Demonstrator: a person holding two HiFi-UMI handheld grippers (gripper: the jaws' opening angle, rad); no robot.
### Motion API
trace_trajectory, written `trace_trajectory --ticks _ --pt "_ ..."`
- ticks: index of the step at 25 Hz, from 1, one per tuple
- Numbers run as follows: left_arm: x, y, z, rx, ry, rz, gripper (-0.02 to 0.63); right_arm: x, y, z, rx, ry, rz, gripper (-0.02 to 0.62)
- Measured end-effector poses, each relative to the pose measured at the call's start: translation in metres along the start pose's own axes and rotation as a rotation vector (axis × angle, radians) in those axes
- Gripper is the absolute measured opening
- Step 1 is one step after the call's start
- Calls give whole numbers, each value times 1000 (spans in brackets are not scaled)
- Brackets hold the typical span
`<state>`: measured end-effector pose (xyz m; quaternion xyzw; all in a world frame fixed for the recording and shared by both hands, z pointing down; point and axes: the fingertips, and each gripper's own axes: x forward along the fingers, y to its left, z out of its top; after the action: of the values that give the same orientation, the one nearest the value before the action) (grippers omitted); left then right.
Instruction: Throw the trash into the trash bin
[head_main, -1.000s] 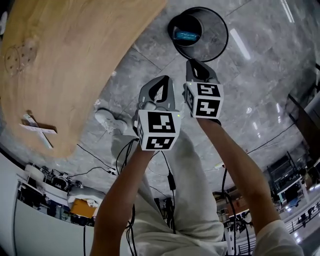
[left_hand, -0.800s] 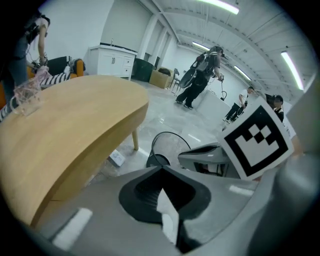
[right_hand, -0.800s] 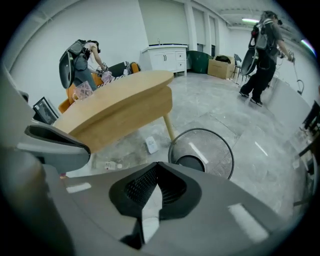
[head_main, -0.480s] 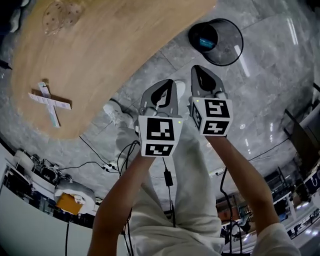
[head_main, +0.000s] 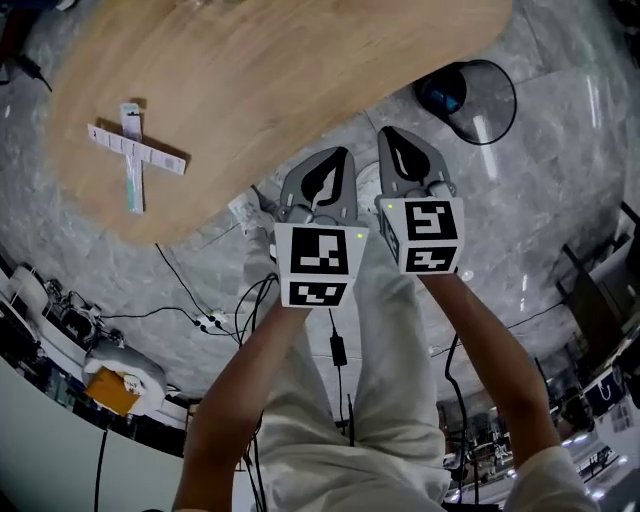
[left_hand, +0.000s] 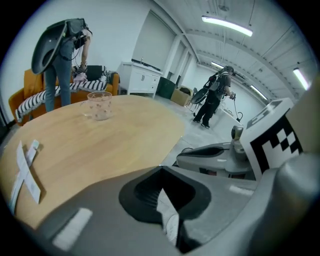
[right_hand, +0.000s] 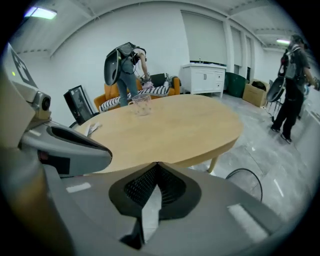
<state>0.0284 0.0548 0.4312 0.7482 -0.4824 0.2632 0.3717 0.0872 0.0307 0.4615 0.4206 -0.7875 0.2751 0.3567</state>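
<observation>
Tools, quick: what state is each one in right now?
Left grey tool: closed, nothing between its jaws.
Right grey tool: closed, nothing between its jaws.

Matt wooden table, glossy stone floor, black mesh trash bin.

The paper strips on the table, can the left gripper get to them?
Probably yes. The paper strips lie in the open on the table, with nothing standing between them and the left gripper. Its fingers are shut, so they'd have to open first.
</observation>
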Motion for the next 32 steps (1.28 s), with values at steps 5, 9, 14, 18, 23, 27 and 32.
trace_trajectory --ticks 5,9,14,18,23,27,32 --pt "-31 40 -6 -46 -30 47 1 7 53 17 -57 -4 68 25" --pt "-57 71 -13 -77 -45 80 1 12 96 33 -118 -21 97 25" --pt "-86 110 -24 -114 -61 128 1 25 147 47 -162 -21 139 23" --pt "-107 139 -30 -142 -73 158 1 34 186 55 -199 -16 185 23" --pt "-130 176 -41 -189 -87 201 1 48 231 59 -260 -3 242 55" --pt "-145 208 -57 -224 -88 231 1 64 265 59 -289 16 272 72" --pt "-162 237 -75 -258 -83 255 1 85 302 54 -314 61 303 123"
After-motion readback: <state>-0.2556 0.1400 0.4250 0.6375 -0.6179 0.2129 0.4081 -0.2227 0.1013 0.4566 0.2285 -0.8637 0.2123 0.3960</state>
